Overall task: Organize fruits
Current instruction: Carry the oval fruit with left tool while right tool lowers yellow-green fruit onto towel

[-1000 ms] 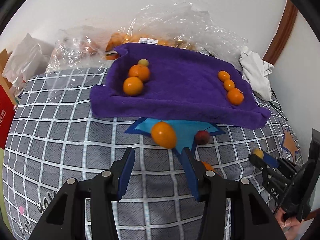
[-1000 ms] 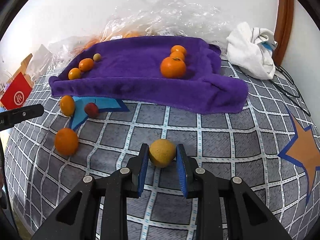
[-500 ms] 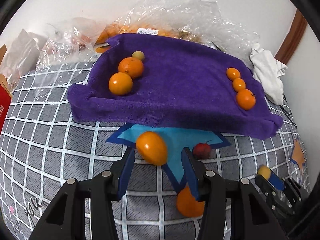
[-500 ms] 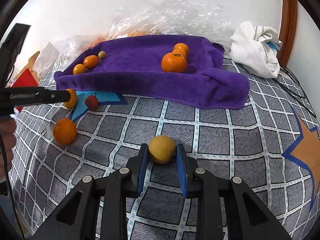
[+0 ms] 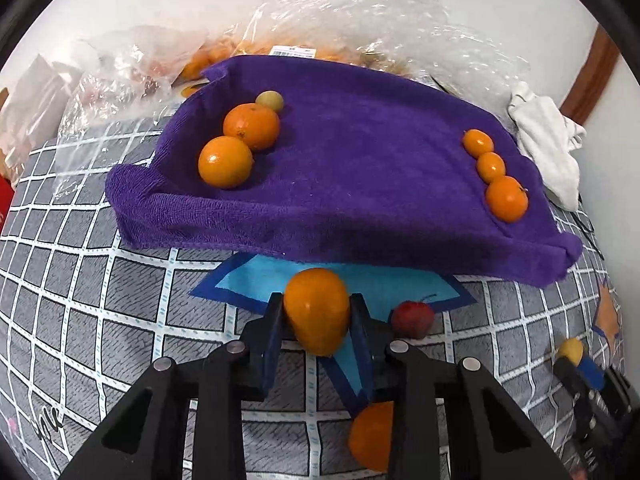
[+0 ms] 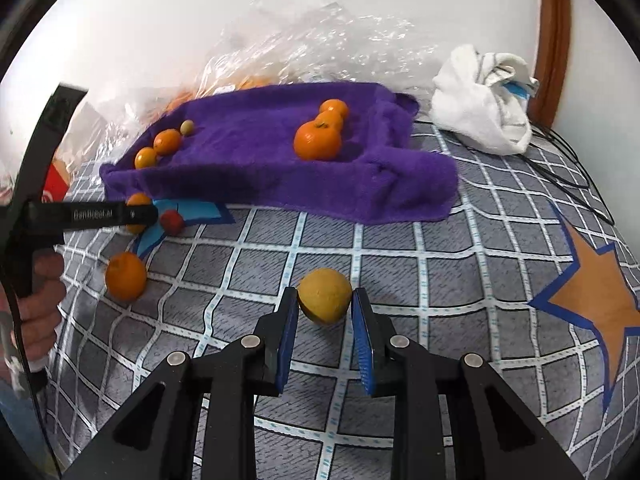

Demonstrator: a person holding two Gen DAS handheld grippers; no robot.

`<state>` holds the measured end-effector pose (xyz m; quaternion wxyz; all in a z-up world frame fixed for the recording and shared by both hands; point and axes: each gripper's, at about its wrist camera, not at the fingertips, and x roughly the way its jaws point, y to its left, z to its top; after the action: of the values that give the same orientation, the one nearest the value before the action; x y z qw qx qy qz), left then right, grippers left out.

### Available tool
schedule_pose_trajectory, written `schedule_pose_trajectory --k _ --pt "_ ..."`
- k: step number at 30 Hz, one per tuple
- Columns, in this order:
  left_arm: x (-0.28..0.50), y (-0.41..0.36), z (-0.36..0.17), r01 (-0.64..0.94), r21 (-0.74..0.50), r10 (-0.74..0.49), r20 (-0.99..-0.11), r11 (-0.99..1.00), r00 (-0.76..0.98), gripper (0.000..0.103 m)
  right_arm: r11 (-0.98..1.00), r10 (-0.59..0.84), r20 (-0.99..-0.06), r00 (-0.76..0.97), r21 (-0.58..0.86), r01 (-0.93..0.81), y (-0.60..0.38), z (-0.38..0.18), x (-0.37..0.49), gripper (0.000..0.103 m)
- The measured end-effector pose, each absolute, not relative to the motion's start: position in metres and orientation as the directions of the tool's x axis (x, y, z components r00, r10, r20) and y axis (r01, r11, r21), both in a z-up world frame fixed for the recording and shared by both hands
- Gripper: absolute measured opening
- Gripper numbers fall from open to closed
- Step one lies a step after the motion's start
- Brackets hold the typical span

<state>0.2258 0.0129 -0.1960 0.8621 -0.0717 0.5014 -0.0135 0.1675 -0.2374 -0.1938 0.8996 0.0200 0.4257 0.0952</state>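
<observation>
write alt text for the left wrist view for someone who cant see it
The left hand-held gripper is shut on an oval orange fruit over a blue star on the grey checked bedcover. Behind it, a purple towel holds three fruits at each side; a small red fruit sits nearby.

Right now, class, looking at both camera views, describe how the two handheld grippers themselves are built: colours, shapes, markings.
Each gripper, left gripper and right gripper, has angular black arms with triangular cut-outs and round silver bolt heads. The fingers are flat black plates lined with ribbed blue pads. In the right wrist view, the left gripper's black side bar carries small pale lettering, too blurred to read surely.
</observation>
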Motion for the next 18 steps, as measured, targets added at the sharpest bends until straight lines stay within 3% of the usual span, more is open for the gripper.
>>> schedule_pose_trajectory --k 8,18 --pt "0.201 0.025 -0.158 -0.033 -0.168 -0.124 -0.833 0.985 0.539 0.03 0.988 0.154 -0.739 0.656 0.106 -0.112 -0.244 -0.157 0.162 0.027" --pt "0.172 0.044 -0.1 -0.054 -0.135 -0.074 -0.786 0.989 0.613 0.03 0.979 0.202 -0.676 0.709 0.131 -0.154 -0.245 -0.109 0.165 0.027"
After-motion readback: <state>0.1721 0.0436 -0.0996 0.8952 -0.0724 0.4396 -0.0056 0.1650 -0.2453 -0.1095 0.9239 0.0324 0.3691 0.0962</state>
